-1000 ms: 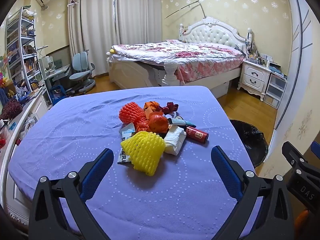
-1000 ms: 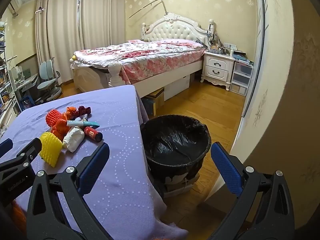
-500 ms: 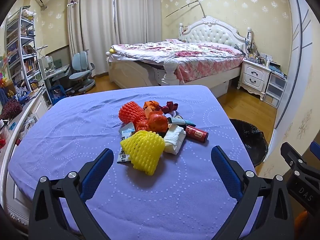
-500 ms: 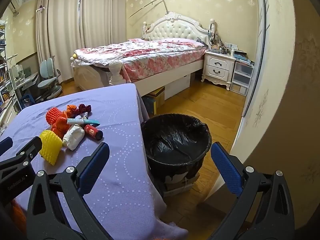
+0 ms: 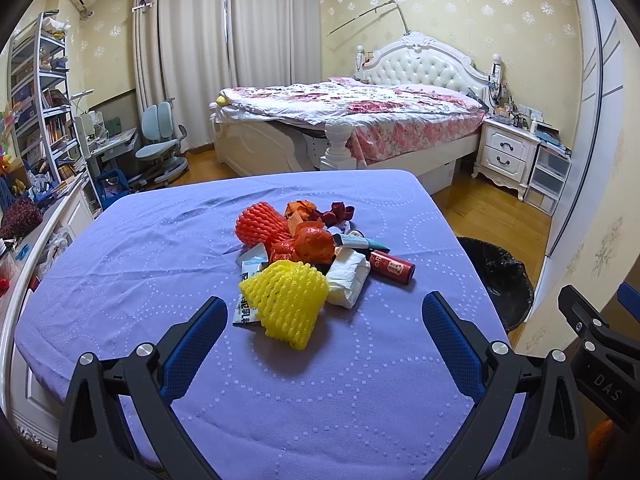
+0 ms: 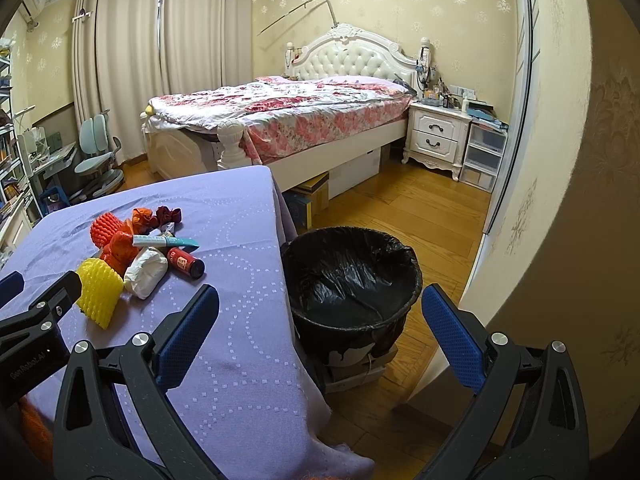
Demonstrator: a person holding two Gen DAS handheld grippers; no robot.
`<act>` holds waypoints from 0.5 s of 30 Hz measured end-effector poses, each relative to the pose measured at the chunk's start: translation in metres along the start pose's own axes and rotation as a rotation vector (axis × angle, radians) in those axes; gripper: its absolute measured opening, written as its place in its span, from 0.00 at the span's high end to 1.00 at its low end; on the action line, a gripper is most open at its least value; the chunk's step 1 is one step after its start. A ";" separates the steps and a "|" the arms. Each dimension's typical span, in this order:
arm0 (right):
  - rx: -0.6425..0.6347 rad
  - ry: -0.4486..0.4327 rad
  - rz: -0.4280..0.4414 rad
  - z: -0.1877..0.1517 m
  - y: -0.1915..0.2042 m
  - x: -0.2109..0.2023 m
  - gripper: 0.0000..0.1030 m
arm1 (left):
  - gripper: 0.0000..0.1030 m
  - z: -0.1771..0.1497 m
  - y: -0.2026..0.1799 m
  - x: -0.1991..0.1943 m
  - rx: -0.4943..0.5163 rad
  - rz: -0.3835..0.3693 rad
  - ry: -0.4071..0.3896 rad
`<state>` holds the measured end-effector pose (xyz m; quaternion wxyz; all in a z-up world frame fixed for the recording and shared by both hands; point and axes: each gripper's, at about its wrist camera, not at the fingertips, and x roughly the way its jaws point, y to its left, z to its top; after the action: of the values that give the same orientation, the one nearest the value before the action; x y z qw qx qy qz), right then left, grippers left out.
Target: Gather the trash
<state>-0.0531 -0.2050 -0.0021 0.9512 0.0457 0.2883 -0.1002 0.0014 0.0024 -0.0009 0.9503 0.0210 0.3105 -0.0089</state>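
A pile of trash lies mid-table on the purple cloth (image 5: 168, 256): a yellow foam net (image 5: 286, 302), an orange foam net (image 5: 260, 226), crumpled orange plastic (image 5: 310, 244), a white wad (image 5: 348, 278), a red can (image 5: 392, 266), a tube (image 5: 362, 242). My left gripper (image 5: 320, 320) is open and empty, just short of the yellow net. My right gripper (image 6: 320, 320) is open and empty, above the table's right edge, facing the black-lined bin (image 6: 352, 276) on the floor. The pile also shows in the right wrist view, with the yellow net (image 6: 98, 290) nearest.
The bin (image 5: 498, 280) stands on the floor off the table's right side. A bed (image 5: 352, 120), a nightstand (image 5: 506, 154), a desk chair (image 5: 160, 152) and shelves (image 5: 36, 112) lie beyond. A wall (image 6: 560, 160) is close on the right.
Both grippers have barely shifted; the pile sits slightly higher in the left wrist view. Nothing was grasped or moved.
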 end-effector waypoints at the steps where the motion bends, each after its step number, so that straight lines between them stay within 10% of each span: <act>1: -0.004 0.000 -0.002 -0.001 0.001 0.000 0.04 | 0.05 0.000 0.000 0.000 -0.001 0.000 0.001; 15: -0.037 0.086 0.042 -0.016 0.010 0.024 0.06 | 0.07 -0.017 0.035 0.027 -0.054 0.016 0.082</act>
<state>-0.0401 -0.1972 -0.0281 0.9405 0.0386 0.3297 -0.0727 0.0139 0.0375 -0.0290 0.9369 -0.0021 0.3494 0.0078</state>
